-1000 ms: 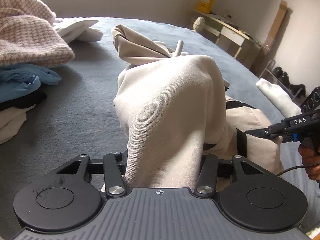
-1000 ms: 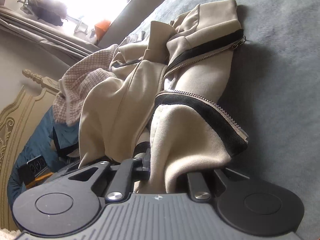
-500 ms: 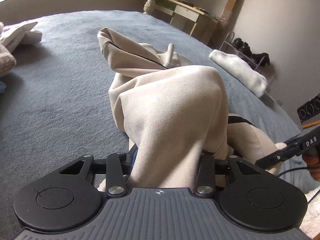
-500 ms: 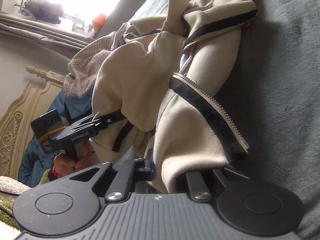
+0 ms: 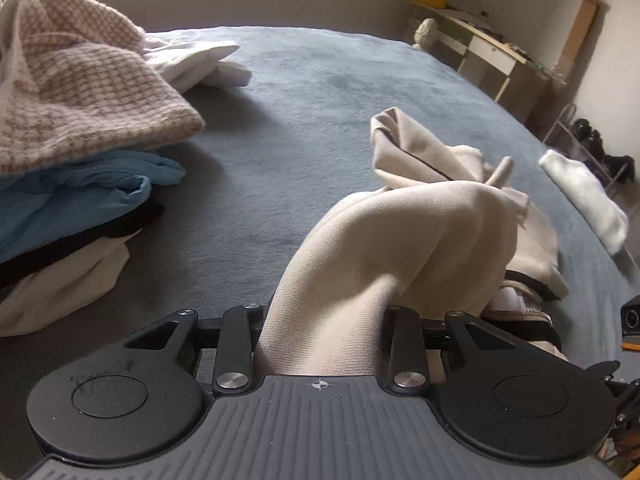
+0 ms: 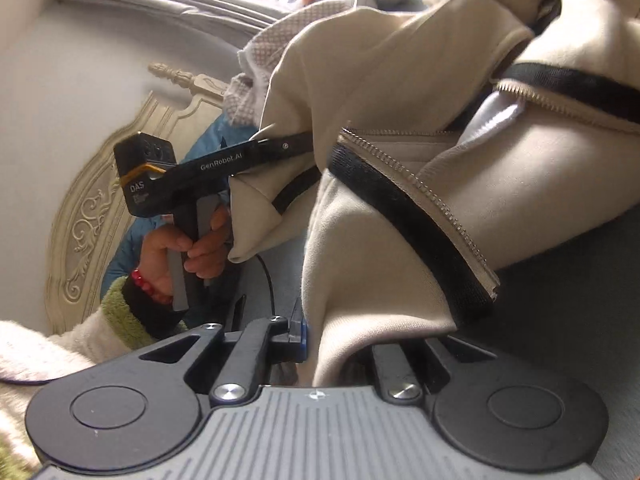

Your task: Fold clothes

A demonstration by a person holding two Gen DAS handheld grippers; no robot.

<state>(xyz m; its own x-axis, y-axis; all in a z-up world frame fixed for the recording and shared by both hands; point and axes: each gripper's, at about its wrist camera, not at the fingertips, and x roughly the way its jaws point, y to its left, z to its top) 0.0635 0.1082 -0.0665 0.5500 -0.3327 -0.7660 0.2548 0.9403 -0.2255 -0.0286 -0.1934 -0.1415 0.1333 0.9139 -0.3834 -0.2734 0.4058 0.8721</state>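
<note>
Grey-blue bed cover (image 5: pixel 320 80) fills the left wrist view, desk (image 5: pixel 492 48) by the far wall. Stack of clothes at left: pink checked knit (image 5: pixel 80 92) on top, blue garment (image 5: pixel 72 200) beneath, white items below and behind. Left gripper (image 5: pixel 320 328) closed on a thick fold of the beige zip jacket (image 5: pixel 400 248); the cloth rises from between the jaws and drapes forward onto the cover. White folded piece (image 5: pixel 580 196) lies well apart at right.

Right wrist view: carved headboard (image 6: pixel 100 200) at left. Right gripper (image 6: pixel 340 344) clamped on the jacket's hem beside the black-taped zipper (image 6: pixel 420 208). Left hand (image 6: pixel 188 240), red bead bracelet, grips the other tool's handle; its fingers are buried in jacket cloth.
</note>
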